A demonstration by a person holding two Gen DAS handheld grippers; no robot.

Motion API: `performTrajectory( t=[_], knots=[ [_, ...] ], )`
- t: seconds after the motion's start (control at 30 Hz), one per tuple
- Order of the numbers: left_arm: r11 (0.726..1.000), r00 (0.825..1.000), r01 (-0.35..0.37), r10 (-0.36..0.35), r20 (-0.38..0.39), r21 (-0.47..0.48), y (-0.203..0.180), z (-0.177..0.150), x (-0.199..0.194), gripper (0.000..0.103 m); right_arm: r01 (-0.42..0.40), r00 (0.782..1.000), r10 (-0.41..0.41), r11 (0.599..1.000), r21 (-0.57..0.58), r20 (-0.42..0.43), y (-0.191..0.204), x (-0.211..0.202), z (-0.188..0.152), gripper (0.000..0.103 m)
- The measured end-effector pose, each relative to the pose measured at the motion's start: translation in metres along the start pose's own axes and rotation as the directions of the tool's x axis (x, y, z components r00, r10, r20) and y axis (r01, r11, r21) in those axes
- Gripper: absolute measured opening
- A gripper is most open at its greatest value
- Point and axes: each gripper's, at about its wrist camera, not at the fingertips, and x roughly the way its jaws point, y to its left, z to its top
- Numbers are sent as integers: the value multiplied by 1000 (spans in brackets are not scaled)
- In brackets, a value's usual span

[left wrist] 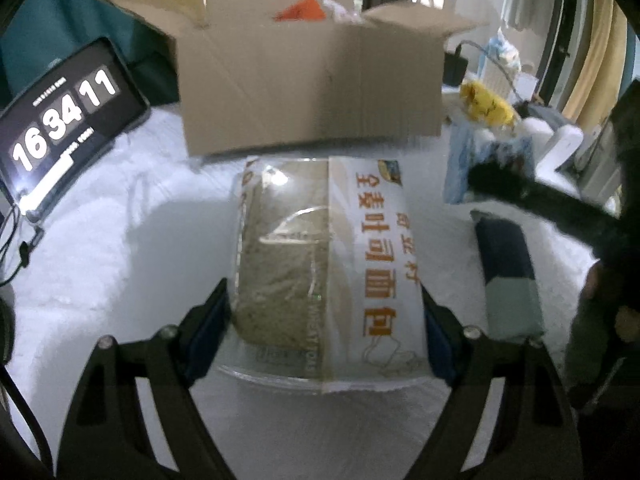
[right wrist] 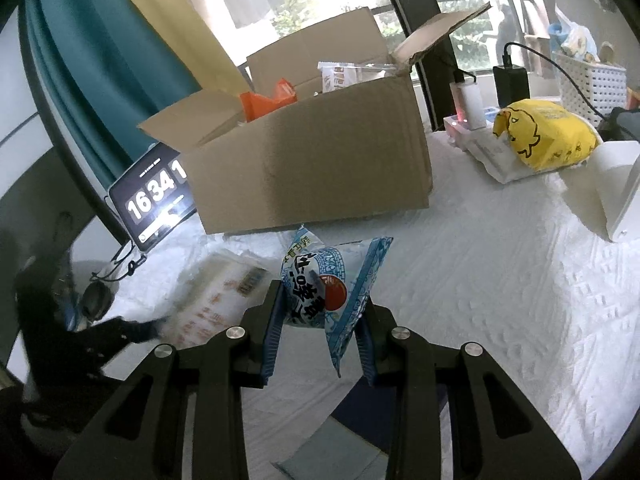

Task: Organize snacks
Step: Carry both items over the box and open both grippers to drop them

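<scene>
We note the open cardboard box (right wrist: 312, 168) blocking the far side of the white cloth (right wrist: 500, 280). To its right, a yellow bag (right wrist: 548, 136) and a white roll (right wrist: 612, 184) obstruct; the cloth between them and the box lies open.

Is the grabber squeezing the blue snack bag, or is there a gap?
Touching. In the right wrist view, the right gripper has both blue pads pressed against the blue snack bag, which is held up off the white cloth.

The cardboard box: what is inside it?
Inside the cardboard box, an orange packet and a white wrapped snack stick up above the rim. Its walls hide everything lower down.
</scene>
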Motion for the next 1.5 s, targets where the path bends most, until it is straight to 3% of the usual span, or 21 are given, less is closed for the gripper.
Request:
performTrajectory(
  t=[0.3,0.47,0.6,0.93,1.0,1.1,1.27,1.37,1.4,1.43,1.47,1.5],
  knots=[
    [1000,986,-15,11,166,21,10,31,-45,85,8,1000,-7,999,-41,19,7,-3,3,35],
    [999,954,-11,-3,298,45,19,59,-70,85,23,999,-21,998,-57,27,9,-12,23,35],
    [1000,934,-3,-6,356,24,37,88,-70,85,50,998,-46,995,-88,47,11,-19,48,35],
    [998,912,27,-4,409,-50,79,187,-29,85,74,993,-58,984,-161,106,30,1,142,35],
    [998,923,28,-4,386,-58,83,209,-15,85,68,992,-49,984,-166,116,33,12,164,35],
    [998,916,32,-11,402,-45,84,235,-1,86,69,991,-46,981,-183,125,39,38,201,35],
    [997,924,33,-5,383,-66,97,267,24,87,60,992,-39,981,-182,119,42,87,251,35],
    [996,928,23,13,372,-91,104,276,34,95,65,992,-45,983,-173,116,39,110,275,35],
    [995,930,18,18,367,-93,105,277,35,99,68,992,-50,983,-168,113,37,117,282,37],
    [995,931,12,23,364,-96,107,278,36,101,78,992,-60,983,-168,111,36,124,288,47],
    [995,928,15,24,371,-100,109,277,34,101,77,992,-58,983,-165,116,34,129,293,66],
    [994,924,20,22,381,-107,110,275,31,101,73,991,-52,984,-163,126,33,130,296,74]
  ],
)
